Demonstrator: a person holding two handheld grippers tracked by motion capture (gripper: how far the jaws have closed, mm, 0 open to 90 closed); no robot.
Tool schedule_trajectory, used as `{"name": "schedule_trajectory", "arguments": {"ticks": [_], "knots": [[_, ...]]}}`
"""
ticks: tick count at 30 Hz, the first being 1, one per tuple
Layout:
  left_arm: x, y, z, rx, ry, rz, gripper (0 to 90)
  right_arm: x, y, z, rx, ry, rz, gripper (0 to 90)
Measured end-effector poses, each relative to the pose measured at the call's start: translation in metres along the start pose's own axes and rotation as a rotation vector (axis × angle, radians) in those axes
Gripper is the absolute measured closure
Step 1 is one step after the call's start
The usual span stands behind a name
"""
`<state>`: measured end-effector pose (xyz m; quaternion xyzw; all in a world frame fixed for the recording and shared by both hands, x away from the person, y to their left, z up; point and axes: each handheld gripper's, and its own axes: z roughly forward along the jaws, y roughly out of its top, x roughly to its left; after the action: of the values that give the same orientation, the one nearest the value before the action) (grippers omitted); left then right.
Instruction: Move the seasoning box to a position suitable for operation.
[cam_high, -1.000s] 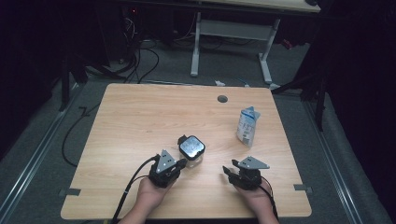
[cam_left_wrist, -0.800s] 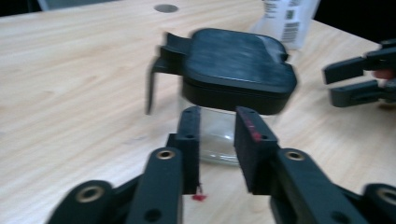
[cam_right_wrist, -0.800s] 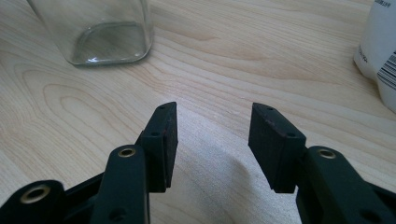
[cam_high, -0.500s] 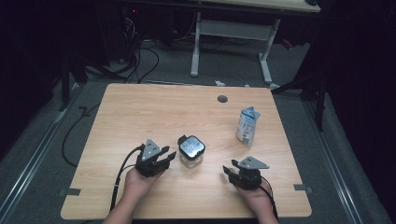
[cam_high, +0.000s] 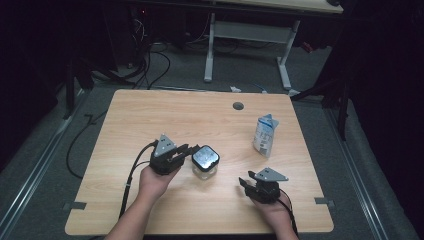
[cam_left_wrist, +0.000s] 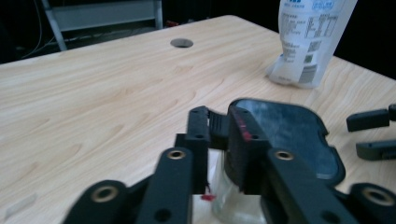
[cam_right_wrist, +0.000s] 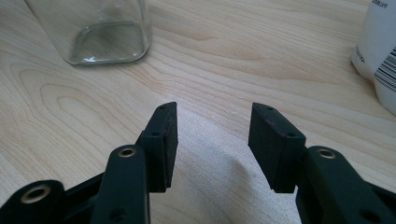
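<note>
Glass jar with a black square lid stands upright on the desk, toward the near edge and left of the middle. Clear glass walls suggest a rigid, smooth and breakable body with moderate weight; expect low friction on the glass and a risk of chipping if it tips. The lid is probably plastic, and its side tab offers the best purchase.

The left gripper approaches from the jar's left. In the left gripper view its jaws have just been closing and stand narrowly apart, with the lid's tab between them; whether the pads press on it cannot be told.

The right gripper rests near the near-right part of the desk, jaws wide apart and empty.

A white pouch stands toward the right edge, well apart from the jar.
</note>
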<state>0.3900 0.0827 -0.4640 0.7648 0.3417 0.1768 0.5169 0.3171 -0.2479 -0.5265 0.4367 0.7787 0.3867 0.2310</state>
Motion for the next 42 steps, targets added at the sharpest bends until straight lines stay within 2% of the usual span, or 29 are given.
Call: {"name": "schedule_trajectory", "arguments": {"ticks": [4,6,10,14,16,17,18,20,22,30,42], "knots": [[-0.001,0.005,0.010,0.003,0.004,-0.001,89.6,0.000,0.000,0.000,0.001,0.002,0.001,52.3],[-0.001,0.006,0.018,0.003,0.011,0.006,89.9,0.000,0.000,0.000,0.000,0.003,0.000,52.3],[-0.001,0.005,0.024,-0.008,0.015,0.007,89.9,0.000,0.000,0.000,-0.002,0.003,-0.001,52.3],[-0.001,0.003,0.028,0.008,0.021,0.015,89.9,0.000,0.000,0.000,0.000,0.005,0.002,52.7],[-0.002,0.002,0.030,0.007,0.022,0.019,90.0,0.001,0.000,-0.001,-0.010,0.015,-0.009,61.2],[-0.002,0.002,0.030,0.007,0.022,0.019,90.0,0.001,0.000,-0.001,-0.010,0.015,-0.009,61.2],[-0.002,0.001,0.030,0.007,0.019,0.022,90.0,0.002,0.001,-0.003,-0.024,0.026,-0.007,69.1],[-0.003,0.001,0.030,0.004,0.021,0.025,90.0,0.002,0.002,-0.003,-0.032,0.032,-0.011,71.5],[-0.002,0.001,0.031,0.000,0.017,0.018,90.0,0.007,0.005,-0.003,-0.044,0.038,-0.022,79.0],[0.002,-0.002,0.031,-0.017,0.015,-0.013,90.0,0.016,0.011,0.002,-0.055,0.062,-0.043,87.3],[0.002,-0.003,0.031,-0.023,0.019,-0.015,90.0,0.021,0.013,0.006,-0.053,0.067,-0.054,86.7]]}}
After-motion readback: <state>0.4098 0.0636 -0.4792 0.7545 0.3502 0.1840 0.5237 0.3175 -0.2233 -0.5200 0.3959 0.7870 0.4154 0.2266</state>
